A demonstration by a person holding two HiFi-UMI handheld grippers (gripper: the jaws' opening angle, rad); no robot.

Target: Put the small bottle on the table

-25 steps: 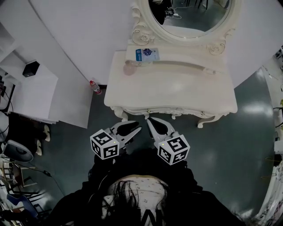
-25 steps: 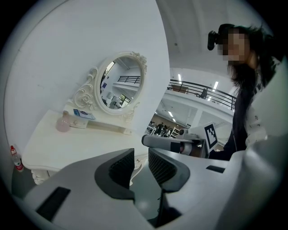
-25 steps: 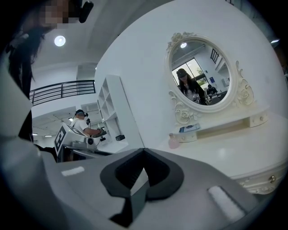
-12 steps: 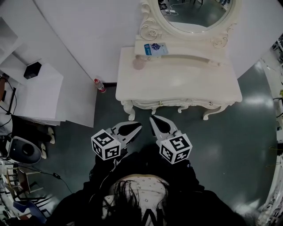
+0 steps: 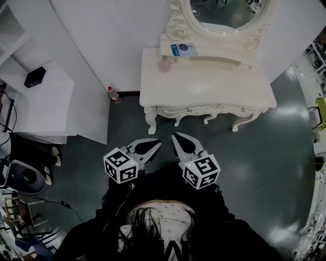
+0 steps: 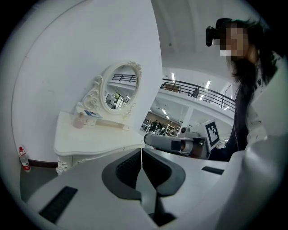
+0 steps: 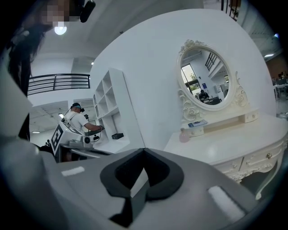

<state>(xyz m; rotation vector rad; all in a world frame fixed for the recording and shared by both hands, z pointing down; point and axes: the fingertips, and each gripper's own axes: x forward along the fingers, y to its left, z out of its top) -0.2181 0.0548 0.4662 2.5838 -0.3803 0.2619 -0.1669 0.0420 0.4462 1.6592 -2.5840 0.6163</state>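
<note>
A small clear bottle with a red cap (image 5: 112, 94) stands on the dark floor against the white wall, left of the dressing table (image 5: 204, 89); it also shows at the far left as the bottle (image 6: 23, 158). A small pink bottle (image 5: 163, 65) sits at the table's back left. My left gripper (image 5: 159, 142) and right gripper (image 5: 174, 136) hang side by side over the floor, short of the table's front edge. Both are shut and hold nothing. The left gripper (image 6: 141, 149) has just been closing, with nothing between its jaws. The right gripper (image 7: 144, 149) points toward the table's left end.
An oval mirror (image 5: 224, 15) and a blue-printed box (image 5: 184, 50) stand at the back of the table. A white shelf unit (image 5: 35, 97) with a black box (image 5: 34, 76) is at the left. A person (image 7: 78, 119) works far off.
Both grippers have drawn back from the dressing table, whose front edge now lies farther up the head view. The red-capped bottle sits a little higher in the view.
</note>
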